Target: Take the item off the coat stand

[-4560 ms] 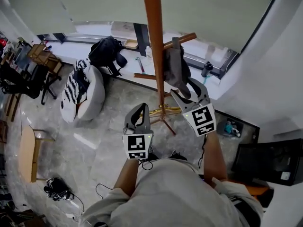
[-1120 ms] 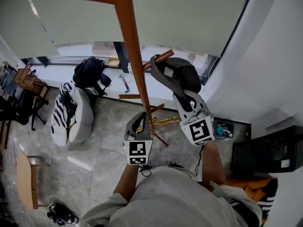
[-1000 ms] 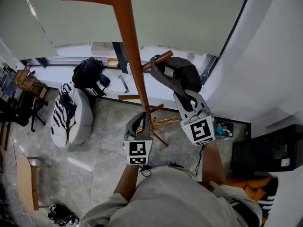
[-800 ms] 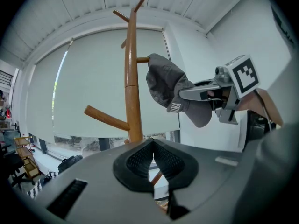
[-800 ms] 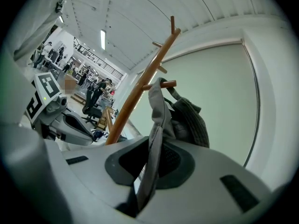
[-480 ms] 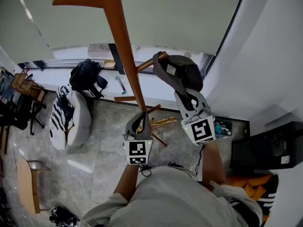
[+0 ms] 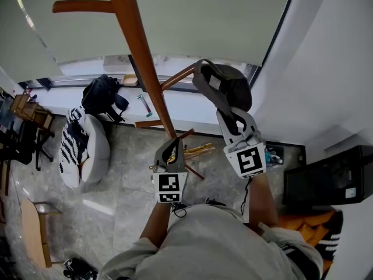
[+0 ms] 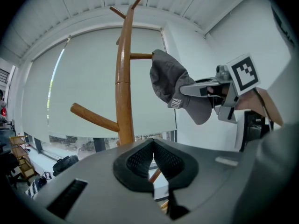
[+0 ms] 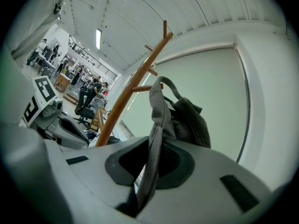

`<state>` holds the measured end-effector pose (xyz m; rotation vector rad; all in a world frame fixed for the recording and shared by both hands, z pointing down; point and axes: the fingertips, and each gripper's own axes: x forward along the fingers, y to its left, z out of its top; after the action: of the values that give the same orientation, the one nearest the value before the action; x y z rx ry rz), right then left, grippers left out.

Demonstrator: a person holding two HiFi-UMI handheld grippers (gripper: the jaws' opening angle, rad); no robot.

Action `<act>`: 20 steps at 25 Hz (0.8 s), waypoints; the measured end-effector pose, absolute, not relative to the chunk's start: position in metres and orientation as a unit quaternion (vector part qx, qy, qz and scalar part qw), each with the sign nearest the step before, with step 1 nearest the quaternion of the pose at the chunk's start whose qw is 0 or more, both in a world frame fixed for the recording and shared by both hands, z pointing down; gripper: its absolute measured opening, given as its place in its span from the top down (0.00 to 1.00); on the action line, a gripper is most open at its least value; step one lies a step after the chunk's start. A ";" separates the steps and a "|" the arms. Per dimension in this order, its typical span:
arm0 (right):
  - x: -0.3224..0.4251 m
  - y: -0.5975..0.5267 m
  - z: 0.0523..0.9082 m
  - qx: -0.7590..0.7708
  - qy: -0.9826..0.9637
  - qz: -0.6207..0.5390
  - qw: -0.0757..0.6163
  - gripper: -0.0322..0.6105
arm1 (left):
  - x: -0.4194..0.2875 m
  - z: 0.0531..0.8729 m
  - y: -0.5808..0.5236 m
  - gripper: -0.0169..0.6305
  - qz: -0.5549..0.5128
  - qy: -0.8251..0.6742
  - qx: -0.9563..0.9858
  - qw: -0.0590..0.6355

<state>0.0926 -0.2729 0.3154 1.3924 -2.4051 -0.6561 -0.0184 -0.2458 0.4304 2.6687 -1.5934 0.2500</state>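
Observation:
A grey cap point(image 7: 226, 86) hangs out at the tip of a side peg point(image 7: 176, 77) of the brown wooden coat stand point(image 7: 140, 57). My right gripper point(image 7: 230, 116) is shut on the cap's brim. In the right gripper view the brim point(image 9: 156, 139) runs down between the pads, with the crown point(image 9: 190, 122) beyond. In the left gripper view the cap point(image 8: 168, 78) sits right of the pole point(image 8: 123, 92). My left gripper point(image 7: 173, 142) is lower, close beside the pole, and shut point(image 8: 153, 143) with nothing in it.
Another peg point(image 7: 81, 6) sticks out left, higher up the pole. On the floor lie a white beanbag with striped cloth point(image 7: 81, 147) and a wooden stool point(image 7: 35, 226). A black backpack point(image 7: 102, 95) sits on the window ledge. A white wall and black cabinet point(image 7: 332, 182) stand at the right.
My right gripper has drawn the cap outward along the peg, to its tip, and slightly up. The left gripper has stayed by the pole.

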 end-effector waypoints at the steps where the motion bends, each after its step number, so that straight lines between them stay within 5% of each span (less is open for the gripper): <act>1: 0.095 -0.273 0.315 0.486 -0.832 -0.227 0.140 0.91 | -0.017 0.430 -0.246 0.96 0.080 -0.509 0.857 0.012; 13: 0.132 -0.256 0.322 0.547 -0.807 -0.187 0.117 0.91 | 0.012 0.432 -0.245 0.96 0.085 -0.458 0.885 0.009; 20: 0.159 -0.235 0.349 0.631 -0.769 -0.095 0.031 0.91 | 0.035 0.433 -0.240 0.96 0.079 -0.402 0.912 0.011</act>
<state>0.1587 -0.2350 0.3487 1.9460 -2.3698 -0.2930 0.0354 -0.2397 0.4328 2.8462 -1.2537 0.2472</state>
